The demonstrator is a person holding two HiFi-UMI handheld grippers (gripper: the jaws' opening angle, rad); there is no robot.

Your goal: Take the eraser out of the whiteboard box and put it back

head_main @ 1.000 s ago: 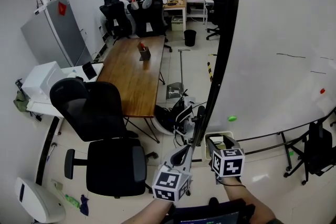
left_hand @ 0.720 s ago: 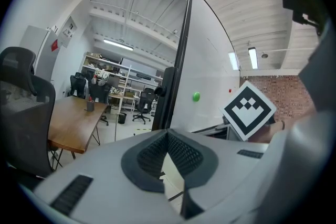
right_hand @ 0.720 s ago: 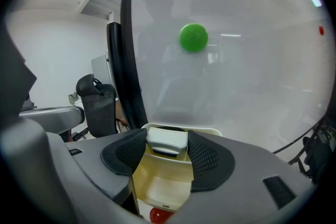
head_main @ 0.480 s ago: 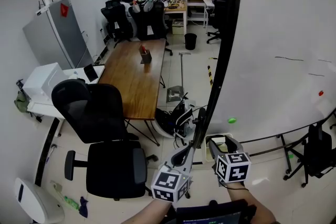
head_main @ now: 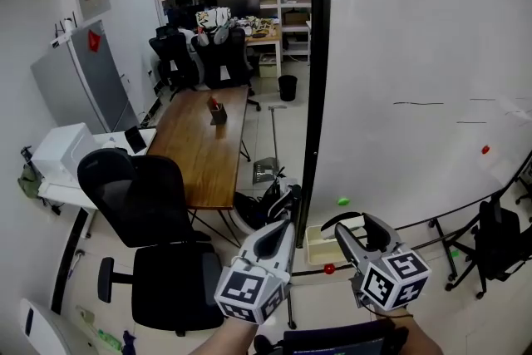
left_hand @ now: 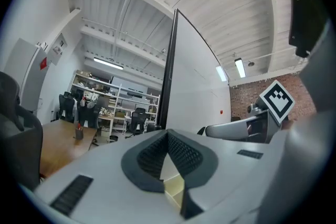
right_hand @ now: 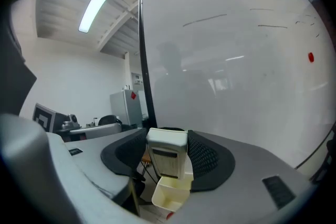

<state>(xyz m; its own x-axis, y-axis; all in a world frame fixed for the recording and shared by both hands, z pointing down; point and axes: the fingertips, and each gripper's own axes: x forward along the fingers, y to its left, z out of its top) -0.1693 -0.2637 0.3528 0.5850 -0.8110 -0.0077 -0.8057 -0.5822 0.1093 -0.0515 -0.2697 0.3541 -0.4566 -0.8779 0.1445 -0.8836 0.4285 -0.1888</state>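
- In the head view the eraser is hard to make out, because the right gripper (head_main: 354, 226) covers most of it; both forearms are cut off by the lower edge of the picture
- The right gripper view shows it plainly: the eraser (right_hand: 167, 157), pale with a grey label, stands upright between the two black pads, which press on its sides, so this claw is grasping it
- The eraser is out of the whiteboard box (right_hand: 170, 194) and above it; the box is cream and open, and only a part of its inside shows
- In the left gripper view the left gripper (left_hand: 168, 135) is clenched, its tips meet and nothing is between them
- Only the head view shows that the box sits at the lower edge of the whiteboard (head_main: 416, 79), with a red magnet (head_main: 329, 268) just beside it
- Both grippers point about level toward the board, side by side
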